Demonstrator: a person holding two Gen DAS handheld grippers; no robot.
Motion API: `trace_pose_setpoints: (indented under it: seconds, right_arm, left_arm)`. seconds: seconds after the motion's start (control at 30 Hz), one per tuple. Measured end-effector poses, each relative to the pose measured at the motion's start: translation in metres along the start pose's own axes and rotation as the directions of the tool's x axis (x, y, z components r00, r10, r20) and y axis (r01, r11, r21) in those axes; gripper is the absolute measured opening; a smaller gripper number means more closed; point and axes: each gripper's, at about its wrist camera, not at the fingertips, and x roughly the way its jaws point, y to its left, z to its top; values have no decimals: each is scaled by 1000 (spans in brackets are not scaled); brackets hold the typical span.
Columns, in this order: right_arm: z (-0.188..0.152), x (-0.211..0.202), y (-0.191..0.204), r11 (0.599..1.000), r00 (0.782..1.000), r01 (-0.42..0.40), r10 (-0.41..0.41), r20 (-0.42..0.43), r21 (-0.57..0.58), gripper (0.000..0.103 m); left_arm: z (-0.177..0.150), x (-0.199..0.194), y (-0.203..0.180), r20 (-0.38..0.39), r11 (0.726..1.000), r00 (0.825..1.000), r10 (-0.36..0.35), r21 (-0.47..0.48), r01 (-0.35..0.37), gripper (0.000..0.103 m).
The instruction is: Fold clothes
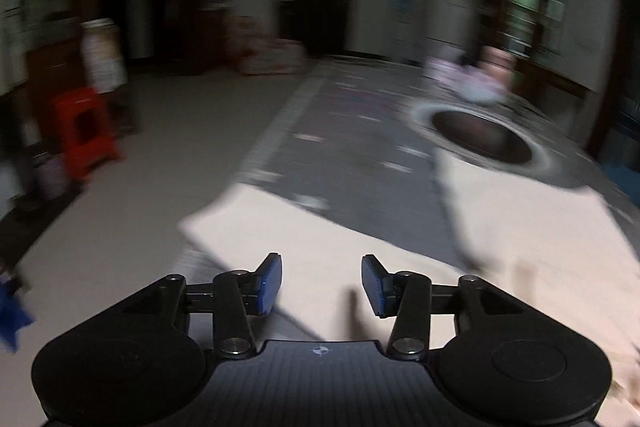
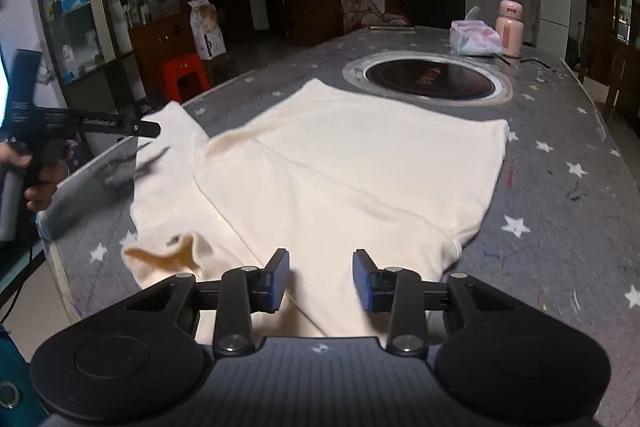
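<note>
While the right gripper (image 2: 321,281) hangs with its jaws apart and nothing between them over the near hem of the cream T-shirt (image 2: 348,163), the left gripper (image 1: 321,286) is likewise parted and empty above that garment's edge; the shirt lies on the star-patterned tablecloth (image 2: 560,195), short of the round inset burner (image 2: 430,79); one side looks already folded inward, a sleeve still sprawls at the left, so I judge the folding barely begun.
</note>
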Motion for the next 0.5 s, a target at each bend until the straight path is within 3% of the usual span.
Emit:
trace_pose_setpoints:
  seconds: [0.1,0.2,0.33,0.5]
  right_arm:
    - [2,0,3,1000,1000,-3,3,0,-7,35]
    - [3,-1,4,1000,1000,-7,7,-2,-5,35]
    - [4,-2,7,1000,1000,-9,9,3,-1,35]
    - [4,-6,6,1000,1000,-1,1,18,17,35]
  left_arm:
    - [6,21,24,-17,992,995,96,-79,-97,54]
    - [9,39,43,-54,982,991,126,-137,-132,55]
    - [11,50,55,-57,977,995,82,-193,-92,53]
    - [12,48,57,-22,975,997,77,-207,-80,9]
